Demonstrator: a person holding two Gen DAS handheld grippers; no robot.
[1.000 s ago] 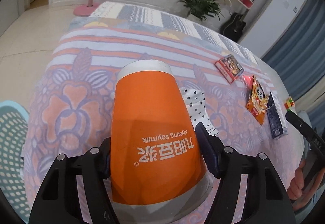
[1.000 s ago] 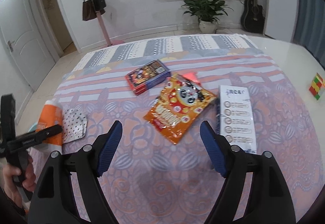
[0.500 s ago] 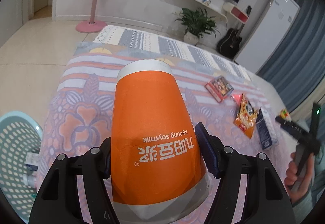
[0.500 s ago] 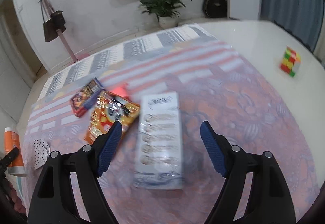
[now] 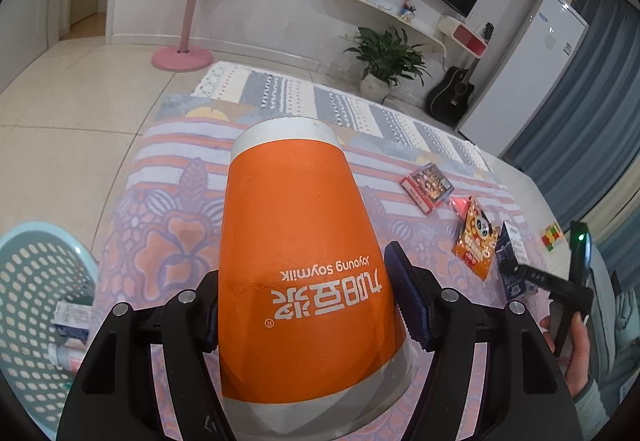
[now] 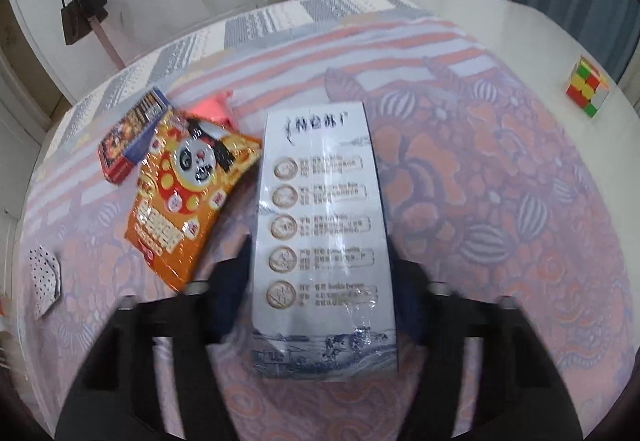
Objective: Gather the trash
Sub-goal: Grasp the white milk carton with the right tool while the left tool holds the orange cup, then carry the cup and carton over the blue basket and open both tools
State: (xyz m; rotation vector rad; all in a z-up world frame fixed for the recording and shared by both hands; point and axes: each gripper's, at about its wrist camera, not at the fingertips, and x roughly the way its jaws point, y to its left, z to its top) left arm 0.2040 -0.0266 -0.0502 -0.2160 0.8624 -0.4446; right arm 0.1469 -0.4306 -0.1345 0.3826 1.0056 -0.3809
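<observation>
Orange soymilk cup (image 5: pixel 296 261) is gripped inverted by the left gripper (image 5: pixel 308 301). White carton (image 6: pixel 324 233) is bracketed by the closing right gripper (image 6: pixel 320 293); contact cannot be told.

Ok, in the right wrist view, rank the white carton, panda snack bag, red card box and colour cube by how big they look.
1. white carton, though it is nearest the camera
2. panda snack bag
3. red card box, partly hidden under the bag
4. colour cube, farthest off, so its true size is unsure

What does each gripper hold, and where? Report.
Left gripper clamps the orange soymilk cup near its rim. Right gripper is closing around the white carton.
</observation>
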